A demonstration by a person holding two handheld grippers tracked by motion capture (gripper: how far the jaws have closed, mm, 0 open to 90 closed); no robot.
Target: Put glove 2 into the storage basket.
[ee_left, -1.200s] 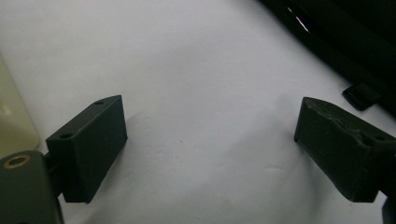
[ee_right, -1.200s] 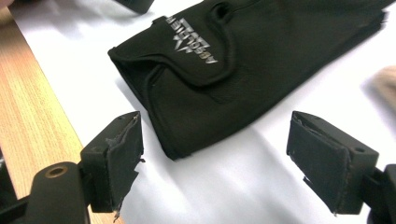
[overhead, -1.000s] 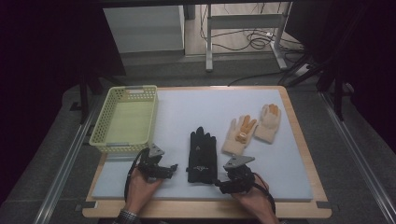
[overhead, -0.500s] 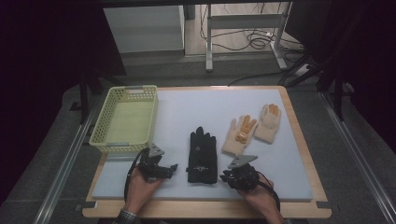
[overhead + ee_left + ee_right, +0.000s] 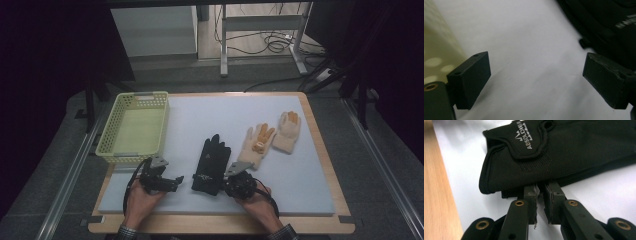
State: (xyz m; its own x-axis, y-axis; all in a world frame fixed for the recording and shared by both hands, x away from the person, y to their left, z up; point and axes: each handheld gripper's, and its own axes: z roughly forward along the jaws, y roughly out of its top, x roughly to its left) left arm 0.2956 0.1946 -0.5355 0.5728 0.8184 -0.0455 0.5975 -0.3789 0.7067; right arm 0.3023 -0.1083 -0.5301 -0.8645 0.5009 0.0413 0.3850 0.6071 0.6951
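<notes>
A black glove (image 5: pixel 212 160) lies flat on the white mat (image 5: pixel 200 115), cuff toward the person. My right gripper (image 5: pixel 225 187) sits at the cuff's right corner. In the right gripper view its jaws have just been closing and now stand almost together (image 5: pixel 541 188), pinching the edge of the black glove (image 5: pixel 574 152) at their tips. My left gripper (image 5: pixel 176 182) rests on the mat just left of the glove, open. In the left gripper view its jaws (image 5: pixel 536 80) stand wide apart over bare mat, with the black glove (image 5: pixel 614 22) off to the upper right.
A yellow-green mesh basket (image 5: pixel 107 135) stands at the left of the mat, seen blurred in the left gripper view (image 5: pixel 434 50). Two cream gloves with orange patches (image 5: pixel 257 142) (image 5: pixel 287 131) lie right of the black one. The wooden table edge (image 5: pixel 436 195) runs close by.
My right gripper has slid left up to the black glove's cuff and closed its jaws there. The left gripper has stayed in place.
</notes>
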